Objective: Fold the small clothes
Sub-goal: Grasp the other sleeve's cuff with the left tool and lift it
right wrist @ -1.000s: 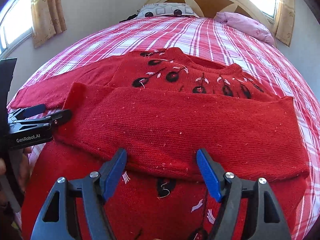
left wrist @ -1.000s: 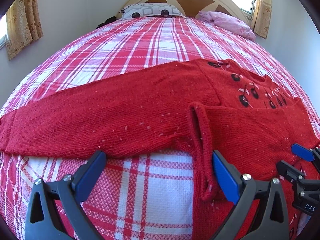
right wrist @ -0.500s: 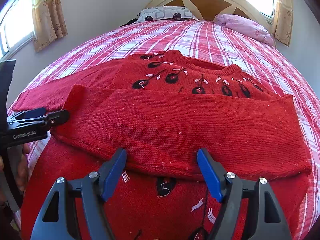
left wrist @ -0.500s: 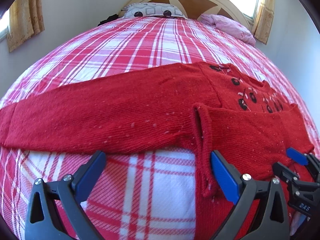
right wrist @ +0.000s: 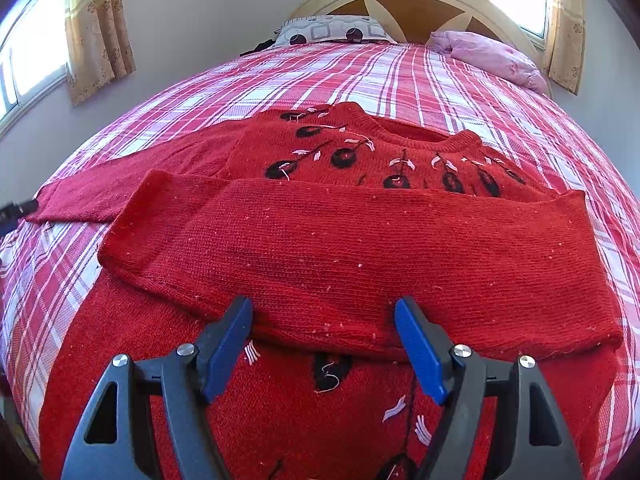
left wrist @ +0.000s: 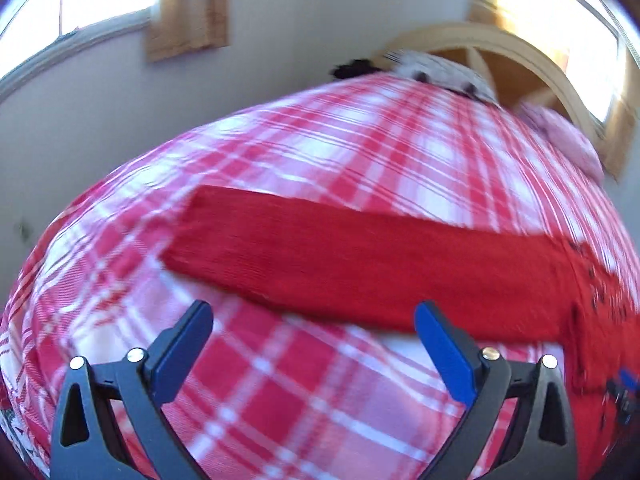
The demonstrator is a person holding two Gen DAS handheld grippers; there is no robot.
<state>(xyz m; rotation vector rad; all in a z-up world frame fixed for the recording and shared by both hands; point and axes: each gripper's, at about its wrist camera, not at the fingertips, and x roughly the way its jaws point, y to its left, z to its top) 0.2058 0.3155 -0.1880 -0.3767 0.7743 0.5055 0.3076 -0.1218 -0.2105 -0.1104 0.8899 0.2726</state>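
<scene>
We have the red sweater (right wrist: 360,248) lying face up on the plaid bedspread (right wrist: 420,76), neck hole toward the headboard at 12 o'clock. One sleeve (right wrist: 400,256) is already folded across the chest, its cuff ending at about 9 o'clock in the right wrist view. The other sleeve (left wrist: 360,264) is not yet folded: in the left wrist view, which is blurred, it stretches flat over the bedspread from the body at 3 o'clock out to its cuff at about 10 o'clock. We judge the task roughly a third done; that sleeve has to come in, then the body needs folding up from the hem.

Our left gripper (left wrist: 316,344) hangs above the bed with its jaws spread wide, holding nothing; the outstretched sleeve lies just beyond its fingertips, and whether the right-hand tip brushes the knit we cannot tell. Our right gripper (right wrist: 324,344) is likewise wide apart and empty, poised over the sweater's body at the near edge of the folded sleeve, toward 6 o'clock
</scene>
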